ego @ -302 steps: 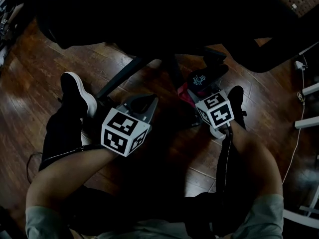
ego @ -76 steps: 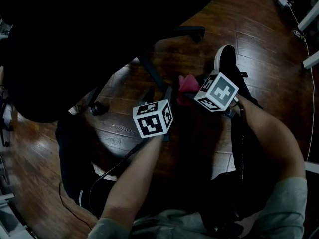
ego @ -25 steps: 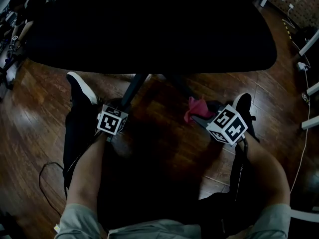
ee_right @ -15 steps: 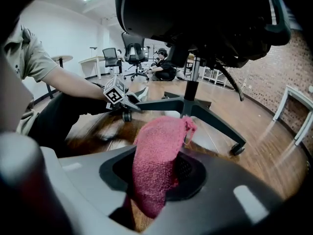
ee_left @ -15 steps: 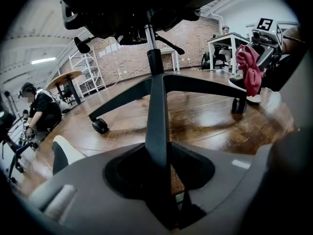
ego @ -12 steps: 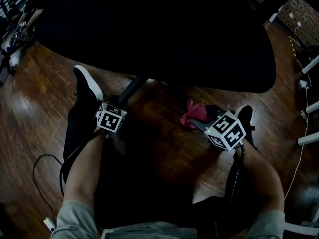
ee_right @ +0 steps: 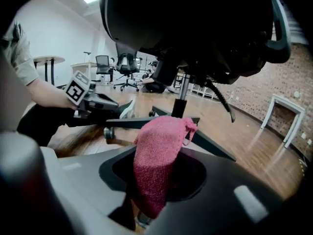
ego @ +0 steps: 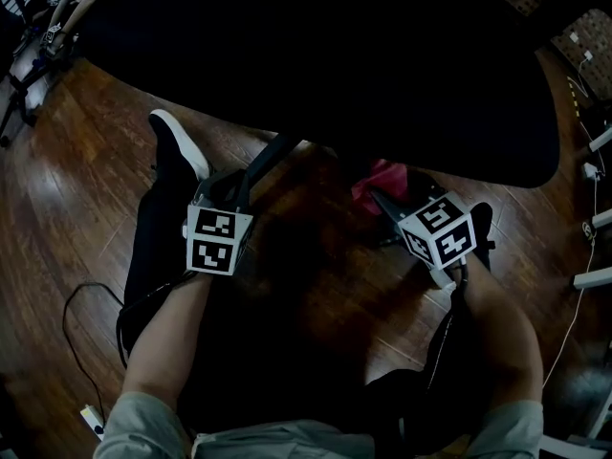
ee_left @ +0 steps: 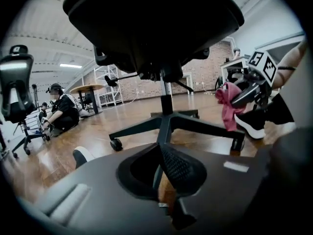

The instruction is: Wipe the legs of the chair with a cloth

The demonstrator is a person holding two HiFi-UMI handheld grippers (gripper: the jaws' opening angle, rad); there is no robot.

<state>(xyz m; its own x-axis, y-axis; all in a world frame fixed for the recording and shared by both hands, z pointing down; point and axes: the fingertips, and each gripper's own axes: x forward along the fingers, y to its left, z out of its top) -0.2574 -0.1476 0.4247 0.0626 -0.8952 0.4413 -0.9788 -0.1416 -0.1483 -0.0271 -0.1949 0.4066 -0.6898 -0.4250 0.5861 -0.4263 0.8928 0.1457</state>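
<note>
Two hand-held grippers, one cloth and one office chair, entered left to right as the head view showed them.

1. Shoe (ego: 178,146), black with a white sole, at 10 o'clock of the frame on the wood floor (ego: 67,199).

2. Left gripper (ego: 239,187), marker cube toward the person, jaws pointing to 1 o'clock along a chair leg (ego: 273,159). In the left gripper view its jaws had just been closing and stood pressed together with nothing between them. The chair's base lay beyond the tips, apart from them.

3. Chair seat (ego: 335,55), black, filled the frame from 10 to 2 o'clock. The left gripper view showed the column (ee_left: 163,94) at 12 o'clock, the legs spreading below it, and a caster (ee_left: 116,144) at 8 o'clock of the hub.

4. Cloth (ego: 379,178), pink-red, just under the seat's edge at 11 o'clock of the right gripper's cube. It was bunched and stood up out of the jaws. In the left gripper view it hung at 3 o'clock, near a leg. Contact with that leg could not be told.

5. Right gripper (ego: 382,197), jaws pinching the cloth.

6. Second shoe (ego: 482,220), just beside that cube at 3 o'clock.
</note>
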